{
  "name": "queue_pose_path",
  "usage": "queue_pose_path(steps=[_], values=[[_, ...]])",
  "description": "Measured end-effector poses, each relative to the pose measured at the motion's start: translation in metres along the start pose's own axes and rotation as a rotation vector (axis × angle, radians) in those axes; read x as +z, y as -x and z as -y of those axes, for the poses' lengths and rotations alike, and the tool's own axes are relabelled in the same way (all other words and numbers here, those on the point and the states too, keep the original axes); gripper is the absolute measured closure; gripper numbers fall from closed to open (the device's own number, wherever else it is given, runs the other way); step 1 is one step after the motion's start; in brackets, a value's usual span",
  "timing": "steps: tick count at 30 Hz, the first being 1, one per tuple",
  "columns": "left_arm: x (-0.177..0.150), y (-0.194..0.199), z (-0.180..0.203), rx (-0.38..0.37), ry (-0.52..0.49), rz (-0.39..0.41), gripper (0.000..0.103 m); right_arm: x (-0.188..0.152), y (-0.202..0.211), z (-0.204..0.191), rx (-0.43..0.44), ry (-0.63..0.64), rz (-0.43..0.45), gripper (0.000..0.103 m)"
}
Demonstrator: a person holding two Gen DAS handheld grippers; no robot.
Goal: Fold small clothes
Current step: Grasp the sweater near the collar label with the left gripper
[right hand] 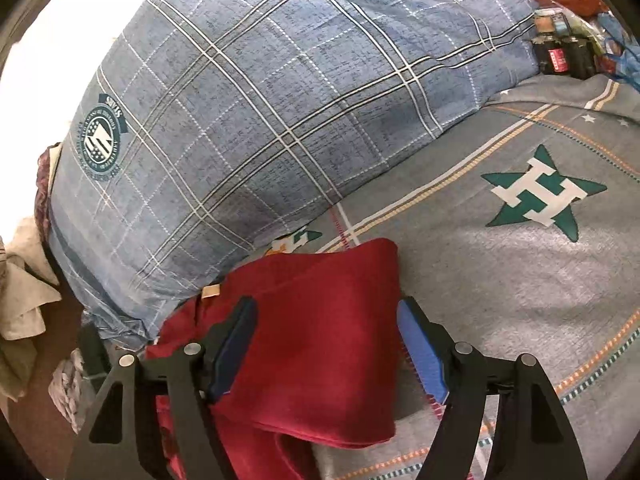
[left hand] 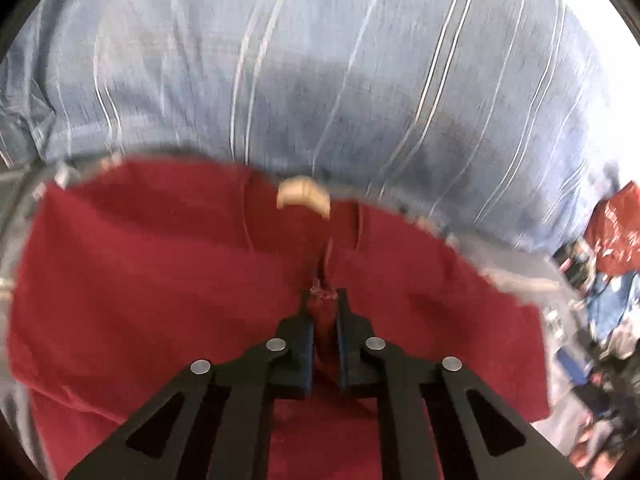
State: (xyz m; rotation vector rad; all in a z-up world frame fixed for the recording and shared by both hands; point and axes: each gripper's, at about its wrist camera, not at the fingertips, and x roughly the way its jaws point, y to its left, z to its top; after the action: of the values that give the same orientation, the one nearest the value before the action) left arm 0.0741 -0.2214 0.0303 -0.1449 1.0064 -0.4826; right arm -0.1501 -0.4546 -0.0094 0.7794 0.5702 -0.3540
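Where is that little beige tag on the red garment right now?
In the right wrist view the beige tag sits at the red garment's upper left edge, right against the blue plaid pillow, just up-left of the open right tool.

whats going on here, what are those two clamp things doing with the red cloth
A person is folding a small red garment on a bed, with a gripper in each hand. The left gripper is shut on a pinch of the red fabric near its tan label. The right gripper is open, its blue-padded fingers spread on either side of the partly folded cloth. A blue plaid pillow lies just behind, on a grey sheet printed with stars.
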Motion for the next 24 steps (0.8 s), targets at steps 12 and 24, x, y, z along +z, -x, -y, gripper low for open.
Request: queue_pose_path(steps=[12, 24], values=[[0.014, 0.101, -0.078, 0.057, 0.054, 0.22, 0.096, -0.009, -0.015, -0.011, -0.04, 0.042, -0.079, 0.027], [-0.026, 0.046, -0.136, 0.128, 0.143, 0.084, 0.096, -0.029, -0.031, -0.033, 0.01, 0.129, -0.182, 0.027]])
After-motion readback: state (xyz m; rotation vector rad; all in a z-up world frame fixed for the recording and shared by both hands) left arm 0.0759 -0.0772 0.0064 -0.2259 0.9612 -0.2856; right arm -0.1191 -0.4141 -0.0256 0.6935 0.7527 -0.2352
